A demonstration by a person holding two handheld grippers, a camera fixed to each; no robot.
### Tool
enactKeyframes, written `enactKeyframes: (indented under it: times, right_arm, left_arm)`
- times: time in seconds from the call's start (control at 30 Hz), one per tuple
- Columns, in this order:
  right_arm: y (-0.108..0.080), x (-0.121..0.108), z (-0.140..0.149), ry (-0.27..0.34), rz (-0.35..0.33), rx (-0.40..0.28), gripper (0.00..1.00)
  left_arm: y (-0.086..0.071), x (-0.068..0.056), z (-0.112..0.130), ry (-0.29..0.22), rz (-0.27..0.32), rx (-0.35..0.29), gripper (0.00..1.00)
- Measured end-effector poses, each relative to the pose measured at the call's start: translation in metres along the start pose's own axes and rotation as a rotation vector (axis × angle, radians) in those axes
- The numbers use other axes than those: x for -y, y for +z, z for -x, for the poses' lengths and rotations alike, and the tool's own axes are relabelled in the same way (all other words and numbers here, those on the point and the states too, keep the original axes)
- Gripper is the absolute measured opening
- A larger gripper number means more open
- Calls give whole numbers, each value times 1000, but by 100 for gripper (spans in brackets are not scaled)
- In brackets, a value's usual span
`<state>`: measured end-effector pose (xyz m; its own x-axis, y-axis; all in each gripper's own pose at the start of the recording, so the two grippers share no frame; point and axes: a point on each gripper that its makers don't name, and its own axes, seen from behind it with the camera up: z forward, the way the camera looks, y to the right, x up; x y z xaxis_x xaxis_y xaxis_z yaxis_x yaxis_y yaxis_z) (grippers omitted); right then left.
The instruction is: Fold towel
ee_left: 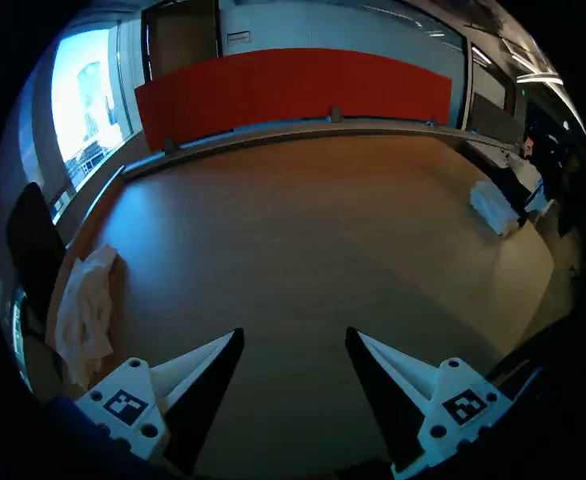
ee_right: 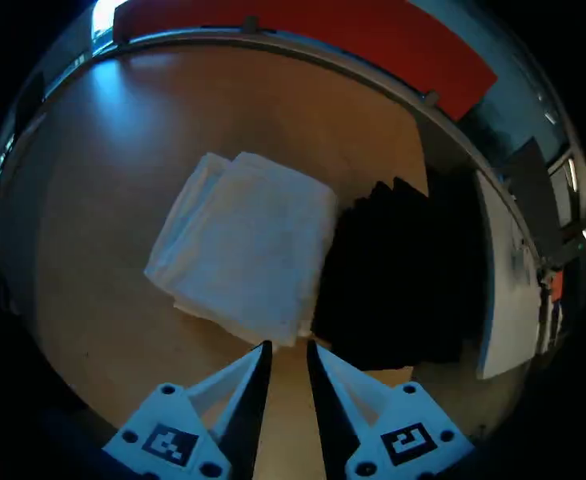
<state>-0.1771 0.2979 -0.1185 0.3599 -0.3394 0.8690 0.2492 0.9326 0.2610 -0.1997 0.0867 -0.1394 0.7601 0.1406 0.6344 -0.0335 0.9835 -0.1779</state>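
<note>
A folded white towel lies flat on the wooden table in the right gripper view. My right gripper hovers just off its near edge. Its fingers stand a narrow gap apart with bare table between them. In the left gripper view this folded towel sits far off at the table's right edge. A crumpled white towel hangs over the table's left edge. My left gripper is wide open above bare wood, holding nothing.
A black object lies against the folded towel's right side, with a white board beyond it. A red panel runs along the table's far edge. A dark chair stands at the left by the crumpled towel.
</note>
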Motion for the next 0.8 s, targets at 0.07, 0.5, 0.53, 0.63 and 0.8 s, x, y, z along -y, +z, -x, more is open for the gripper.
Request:
enactKeyframes:
  times: [0.07, 0.5, 0.53, 0.63, 0.8]
  right_arm:
    - [-3, 3, -3, 2, -3, -15, 53]
    - [-13, 15, -21, 38, -14, -68, 82]
    - [-14, 16, -23, 44, -14, -74, 82]
    - [-14, 19, -28, 66, -18, -90, 84]
    - [-15, 26, -35, 110, -22, -121, 84]
  left_arm:
    - [0, 0, 0, -2, 2, -3, 94]
    - [-1, 4, -2, -7, 3, -15, 94]
    - [-1, 4, -2, -9, 3, -16, 94]
    - [-2, 5, -3, -16, 2, -19, 94]
    - [-3, 6, -5, -23, 2, -23, 94]
